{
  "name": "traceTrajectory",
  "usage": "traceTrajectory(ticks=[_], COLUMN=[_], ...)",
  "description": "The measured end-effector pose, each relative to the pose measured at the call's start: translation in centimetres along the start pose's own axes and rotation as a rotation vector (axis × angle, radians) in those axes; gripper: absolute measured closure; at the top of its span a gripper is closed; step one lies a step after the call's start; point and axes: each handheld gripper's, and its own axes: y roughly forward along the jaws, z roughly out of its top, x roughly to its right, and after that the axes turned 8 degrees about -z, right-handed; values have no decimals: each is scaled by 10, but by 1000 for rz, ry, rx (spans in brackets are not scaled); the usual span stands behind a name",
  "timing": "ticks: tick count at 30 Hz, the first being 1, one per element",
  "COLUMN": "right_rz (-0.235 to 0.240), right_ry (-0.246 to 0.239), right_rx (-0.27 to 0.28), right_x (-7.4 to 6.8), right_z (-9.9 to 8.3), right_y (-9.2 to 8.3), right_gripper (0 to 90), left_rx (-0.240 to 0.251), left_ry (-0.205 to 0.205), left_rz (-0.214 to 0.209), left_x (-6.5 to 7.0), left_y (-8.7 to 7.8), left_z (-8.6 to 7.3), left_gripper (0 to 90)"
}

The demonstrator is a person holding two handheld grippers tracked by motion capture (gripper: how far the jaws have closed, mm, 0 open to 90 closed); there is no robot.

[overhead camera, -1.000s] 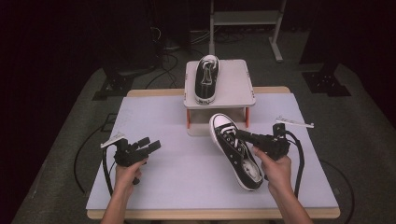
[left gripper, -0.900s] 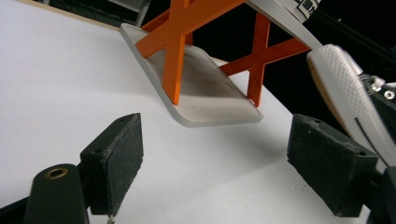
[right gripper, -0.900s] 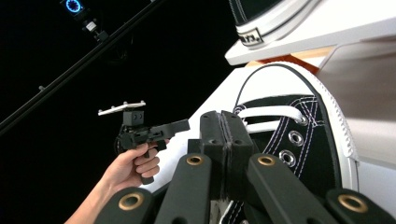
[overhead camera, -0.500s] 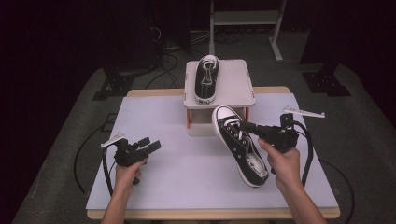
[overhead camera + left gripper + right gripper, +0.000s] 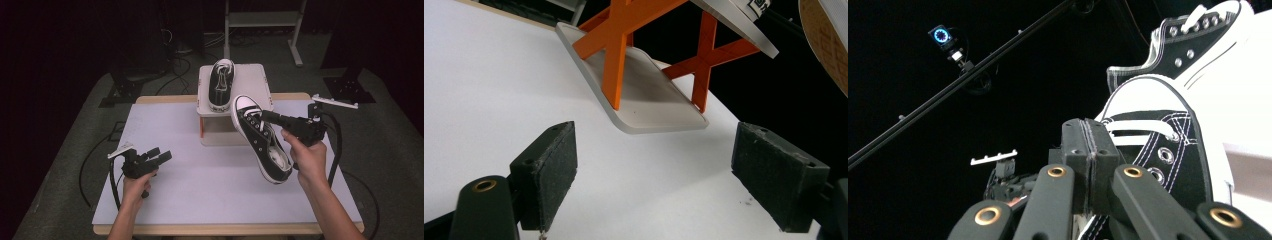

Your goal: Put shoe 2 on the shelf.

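Observation:
A black-and-white sneaker (image 5: 261, 145) hangs in the air above the table's right half, toe toward the stand. My right gripper (image 5: 266, 117) is shut on its upper edge beside the laces. In the right gripper view the jaws (image 5: 1090, 142) are pressed together on the sneaker's (image 5: 1173, 145) eyelet strip. A second, matching sneaker (image 5: 220, 85) lies on top of the white stand (image 5: 255, 80). My left gripper (image 5: 161, 155) rests low at the table's left, open, with nothing between its pads (image 5: 549, 167). The held sneaker's tan sole (image 5: 826, 42) shows in the left gripper view.
The stand has orange crossed legs (image 5: 616, 47) and a white base plate (image 5: 649, 107) at the back middle of the white table (image 5: 200, 200). A metal frame (image 5: 260, 20) and cables lie on the dark floor beyond. My left gripper (image 5: 1005, 175) shows far off in the right gripper view.
My right hand has lifted the sneaker off the table and carried it up toward the stand. The left hand has stayed where it was.

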Motion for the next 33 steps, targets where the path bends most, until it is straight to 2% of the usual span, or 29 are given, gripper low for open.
traceTrajectory(ticks=[5, 13, 18, 20, 22, 33], right_rz=[-18, -69, -119, -131, -164, -237], right_ry=[12, 47, 74, 102, 112, 175], right_rx=[21, 65, 92, 99, 100, 119], right_x=[4, 13, 23, 27, 31, 50], right_z=[17, 50, 70, 76, 82, 106], right_y=[8, 34, 58, 67, 75, 121], right_gripper=[891, 890, 890, 890, 890, 890], left_rx=[-1, 10, 18, 19, 18, 12], left_ry=[1, -11, -23, -22, -16, -7], left_rz=[0, -2, -6, -10, -12, -11], left_x=[-1, -4, -5, -5, -4, -1], left_y=[-1, -3, -3, -3, -2, -2], left_z=[0, 1, 1, 1, 2, 2], left_gripper=[181, 181, 181, 181, 181, 181])
